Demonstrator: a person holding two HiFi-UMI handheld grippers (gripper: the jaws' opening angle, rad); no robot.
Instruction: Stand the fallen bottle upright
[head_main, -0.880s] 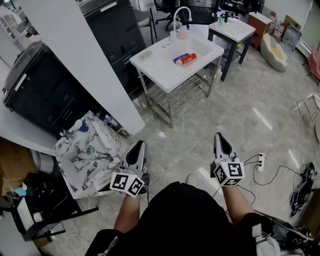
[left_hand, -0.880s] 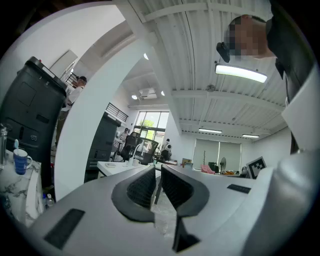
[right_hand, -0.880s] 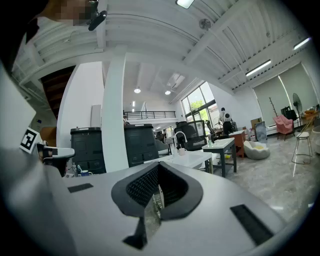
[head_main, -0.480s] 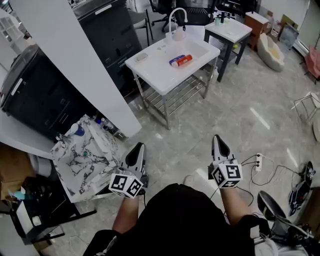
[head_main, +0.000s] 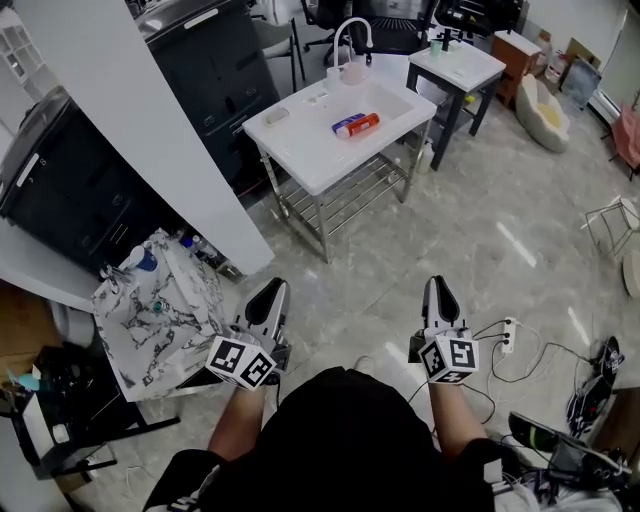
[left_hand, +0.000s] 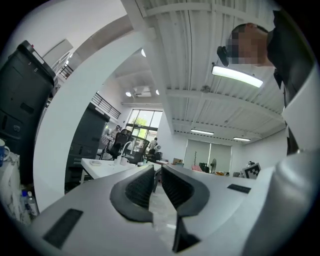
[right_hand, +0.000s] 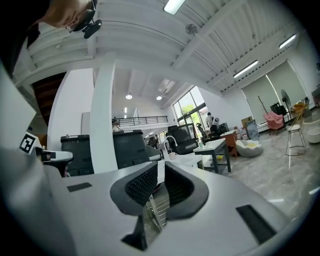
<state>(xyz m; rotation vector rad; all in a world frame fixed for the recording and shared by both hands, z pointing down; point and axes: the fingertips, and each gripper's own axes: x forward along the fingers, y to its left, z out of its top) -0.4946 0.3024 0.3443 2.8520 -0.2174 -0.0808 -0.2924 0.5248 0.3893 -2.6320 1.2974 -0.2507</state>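
Note:
A blue and orange bottle (head_main: 357, 124) lies on its side in the basin of the white sink table (head_main: 300, 150), far ahead of me in the head view. My left gripper (head_main: 270, 292) and right gripper (head_main: 437, 289) are held level over the floor, well short of the table, both shut with nothing between the jaws. In the left gripper view the left gripper (left_hand: 157, 172) points toward the sink table (left_hand: 100, 169). In the right gripper view the right gripper (right_hand: 161, 169) points toward the sink table (right_hand: 186, 160). The bottle cannot be made out in either gripper view.
A curved faucet (head_main: 352, 28) and a cup stand at the table's far end. Black cabinets (head_main: 80, 190) and a white wall panel (head_main: 150, 130) are at the left, with a marbled bag (head_main: 160, 315) below. A second small table (head_main: 458, 62), a power strip with cables (head_main: 498, 336).
The sink table and bottle have slid left and slightly nearer in the head view as the person moves forward. Both grippers stay shut and level in front of the body.

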